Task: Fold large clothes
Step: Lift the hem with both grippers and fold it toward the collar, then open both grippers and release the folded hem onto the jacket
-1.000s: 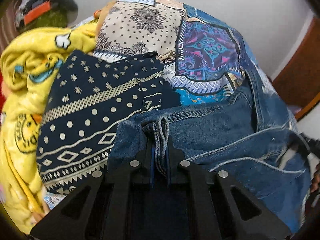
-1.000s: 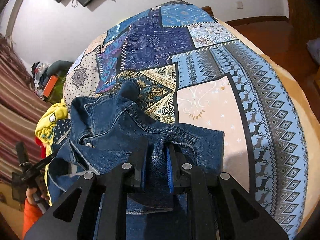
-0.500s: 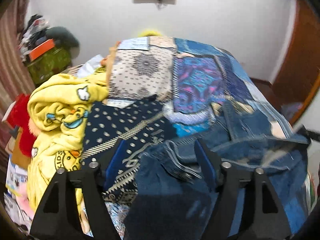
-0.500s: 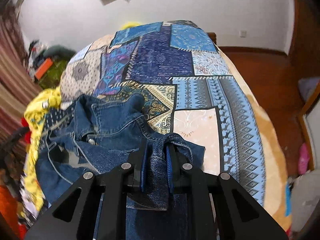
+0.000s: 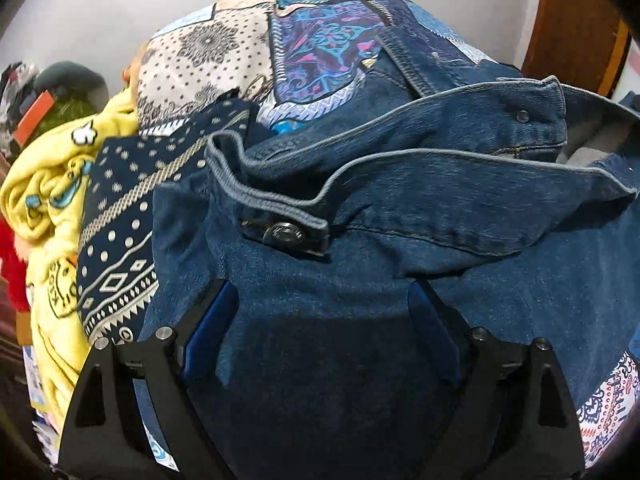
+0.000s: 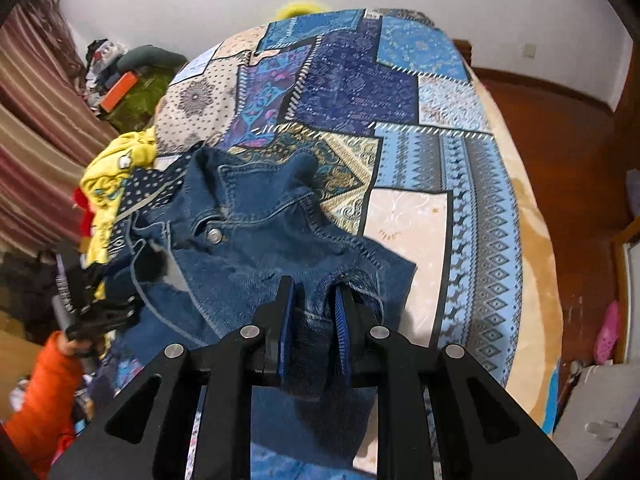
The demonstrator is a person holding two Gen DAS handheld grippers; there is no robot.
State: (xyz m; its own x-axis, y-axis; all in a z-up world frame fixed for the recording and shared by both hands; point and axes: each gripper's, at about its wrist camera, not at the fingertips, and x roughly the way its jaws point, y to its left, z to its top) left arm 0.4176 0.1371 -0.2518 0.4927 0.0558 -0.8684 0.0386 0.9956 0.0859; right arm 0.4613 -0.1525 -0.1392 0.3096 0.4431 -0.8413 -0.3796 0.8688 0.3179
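A blue denim jacket (image 6: pixel 256 236) lies crumpled on the near left part of a bed with a patchwork cover (image 6: pixel 360 88). My right gripper (image 6: pixel 314 300) is shut on a bunched fold of the jacket's hem. In the left wrist view the jacket (image 5: pixel 400 208) fills the frame, its collar and a metal button (image 5: pixel 285 234) close ahead. My left gripper (image 5: pixel 320 300) is open, its jaws wide apart over the denim and holding nothing. The left gripper also shows in the right wrist view (image 6: pixel 96 312), at the jacket's left edge.
A yellow printed garment (image 5: pixel 48 192) and a navy patterned cloth (image 5: pixel 132 216) lie piled left of the jacket. Clutter and an orange box (image 6: pixel 122 86) sit by the striped curtain at the far left. Wooden floor (image 6: pixel 568 152) lies to the right of the bed.
My left gripper has opened and let go of the denim it held, then moved in closer over the jacket. My right gripper has kept its hold and lifted back a little.
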